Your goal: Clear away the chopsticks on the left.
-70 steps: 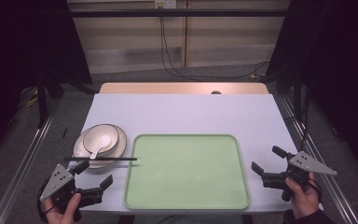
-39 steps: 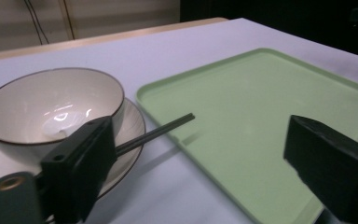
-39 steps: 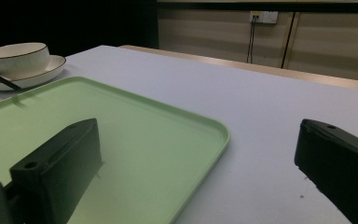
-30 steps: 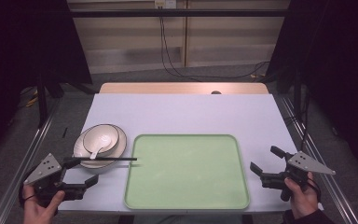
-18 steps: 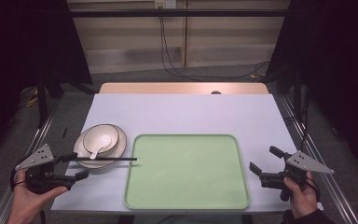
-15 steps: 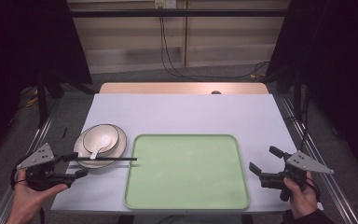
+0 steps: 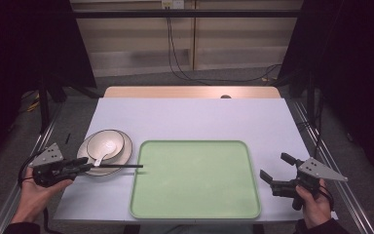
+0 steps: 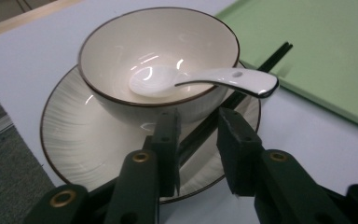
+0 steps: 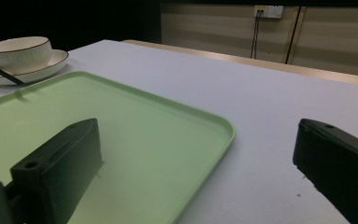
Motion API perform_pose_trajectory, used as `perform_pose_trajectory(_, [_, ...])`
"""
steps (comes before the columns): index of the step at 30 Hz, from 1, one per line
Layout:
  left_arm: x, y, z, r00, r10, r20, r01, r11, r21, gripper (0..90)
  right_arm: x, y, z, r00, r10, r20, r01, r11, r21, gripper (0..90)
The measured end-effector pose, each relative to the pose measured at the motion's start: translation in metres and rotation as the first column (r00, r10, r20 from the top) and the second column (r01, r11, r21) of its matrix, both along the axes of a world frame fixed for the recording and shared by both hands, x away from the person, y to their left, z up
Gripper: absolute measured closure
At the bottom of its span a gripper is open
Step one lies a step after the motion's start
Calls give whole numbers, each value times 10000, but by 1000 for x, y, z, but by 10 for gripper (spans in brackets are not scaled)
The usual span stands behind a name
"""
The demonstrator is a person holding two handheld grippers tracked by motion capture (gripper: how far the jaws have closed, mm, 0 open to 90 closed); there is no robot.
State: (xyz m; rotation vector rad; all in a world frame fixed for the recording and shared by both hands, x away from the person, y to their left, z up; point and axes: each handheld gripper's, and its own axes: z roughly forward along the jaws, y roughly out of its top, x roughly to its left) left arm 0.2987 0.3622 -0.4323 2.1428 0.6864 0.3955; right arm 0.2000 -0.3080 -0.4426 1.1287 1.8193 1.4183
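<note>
Chopsticks [image 8: 242, 88] lie across plate [image 8: 74, 140] beside bowl [image 8: 158, 60], tips over tray [image 7: 195, 180]. Left claw [image 8: 196, 140] straddles them, slightly apart. Right claw [image 9: 196, 163] wide apart, near right.

Lab-style recording bay: white counter [image 7: 195, 119] mid-frame, dark curtains [image 7: 24, 44] at both sides, metal frame rails [image 7: 331, 161] lower right, cables [image 7: 175, 53] on the wall, top centre.
</note>
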Motion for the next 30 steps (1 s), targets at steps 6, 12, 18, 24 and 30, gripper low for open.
perform_pose_trajectory(6, [2,-2,-5,9999,4,160,-8,9997,242,698,0,-1,0,10000,96,13,-96,10000,12,6])
perform_pose_trajectory(12, [4,-8,-11,9998,-204,72,200,9983,541,678,-1,0,0,9999,136,-21,-136,9999,34,6])
perform_pose_trajectory(18, [1,-12,-15,9997,-231,64,225,9964,819,654,-1,0,0,9997,206,-91,-205,9998,67,13])
perform_pose_trajectory(24, [1,-15,-16,9996,-273,78,262,9932,1133,614,0,0,0,9997,220,-81,-219,9997,57,13])
perform_pose_trajectory(30, [3,-18,-15,9979,-643,-54,645,9917,1110,659,0,0,0,9994,332,-97,-332,9994,-22,13])
